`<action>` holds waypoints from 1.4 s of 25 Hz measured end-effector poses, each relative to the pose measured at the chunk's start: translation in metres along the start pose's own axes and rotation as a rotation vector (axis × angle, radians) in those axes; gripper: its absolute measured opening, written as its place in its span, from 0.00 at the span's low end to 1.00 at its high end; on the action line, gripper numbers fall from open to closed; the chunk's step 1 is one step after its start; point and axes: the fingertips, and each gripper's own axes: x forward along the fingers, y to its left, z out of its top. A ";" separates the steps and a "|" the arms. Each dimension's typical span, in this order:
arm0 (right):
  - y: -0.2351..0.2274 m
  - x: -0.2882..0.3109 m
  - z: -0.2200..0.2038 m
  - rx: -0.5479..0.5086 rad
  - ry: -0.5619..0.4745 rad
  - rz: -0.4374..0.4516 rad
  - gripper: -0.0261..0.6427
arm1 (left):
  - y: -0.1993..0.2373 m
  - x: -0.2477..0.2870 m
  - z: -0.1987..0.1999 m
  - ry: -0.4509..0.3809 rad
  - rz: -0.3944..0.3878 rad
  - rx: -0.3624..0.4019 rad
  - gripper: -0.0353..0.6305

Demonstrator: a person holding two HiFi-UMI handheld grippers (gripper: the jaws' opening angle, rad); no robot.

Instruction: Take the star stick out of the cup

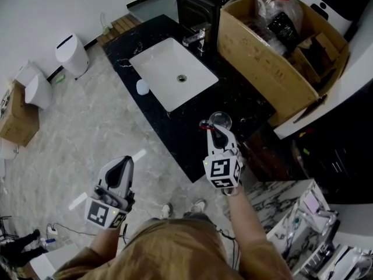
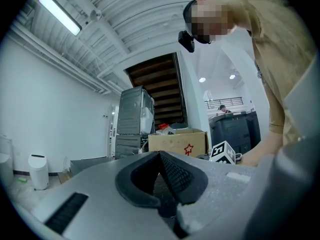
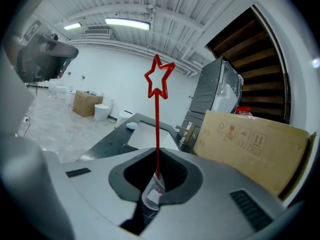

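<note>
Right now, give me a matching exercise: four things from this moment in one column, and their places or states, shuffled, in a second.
Things:
1. thin red star-topped stick
2. clear glass cup
3. white rectangular sink
4. left gripper

Places or states:
A. sunk into the black counter
B. jaws together, nothing between them
C. clamped in the jaws of the right gripper
D. on the counter at the right gripper's tip

Pairs: 1-C, 2-D, 3-A, 4-B
</note>
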 end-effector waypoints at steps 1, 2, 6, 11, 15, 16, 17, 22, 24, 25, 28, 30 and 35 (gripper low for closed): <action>-0.002 -0.001 0.001 0.003 0.001 -0.004 0.06 | -0.001 0.000 0.000 0.000 -0.002 0.000 0.05; -0.003 -0.002 0.001 0.006 0.001 -0.008 0.06 | -0.001 0.000 0.001 -0.002 -0.005 0.000 0.06; -0.007 -0.006 0.003 0.029 -0.007 -0.019 0.06 | -0.001 0.002 0.005 -0.012 -0.008 -0.005 0.06; -0.016 -0.014 0.012 0.045 -0.026 -0.039 0.06 | -0.006 0.003 0.004 -0.017 -0.029 -0.005 0.06; -0.023 -0.023 0.020 0.060 -0.042 -0.058 0.06 | -0.011 0.004 0.006 -0.025 -0.044 -0.010 0.06; -0.024 -0.026 0.022 0.067 -0.049 -0.061 0.06 | -0.012 0.005 0.007 -0.027 -0.047 -0.010 0.06; -0.026 -0.029 0.024 0.074 -0.055 -0.064 0.06 | -0.013 0.005 0.008 -0.029 -0.050 -0.010 0.06; -0.028 -0.042 0.033 0.091 -0.076 -0.081 0.06 | -0.020 0.002 0.004 -0.025 -0.071 -0.005 0.06; -0.029 -0.047 0.035 0.093 -0.080 -0.090 0.06 | -0.023 0.000 0.003 -0.026 -0.079 -0.006 0.06; -0.029 -0.048 0.036 0.095 -0.082 -0.094 0.06 | -0.024 -0.001 0.003 -0.027 -0.082 -0.007 0.06; -0.029 -0.054 0.038 0.095 -0.090 -0.105 0.06 | -0.027 -0.003 0.004 -0.032 -0.090 -0.009 0.06; -0.029 -0.059 0.042 0.095 -0.096 -0.109 0.06 | -0.029 -0.005 0.004 -0.036 -0.095 -0.008 0.06; -0.028 -0.068 0.050 0.103 -0.110 -0.123 0.06 | -0.030 -0.008 0.006 -0.044 -0.108 -0.021 0.06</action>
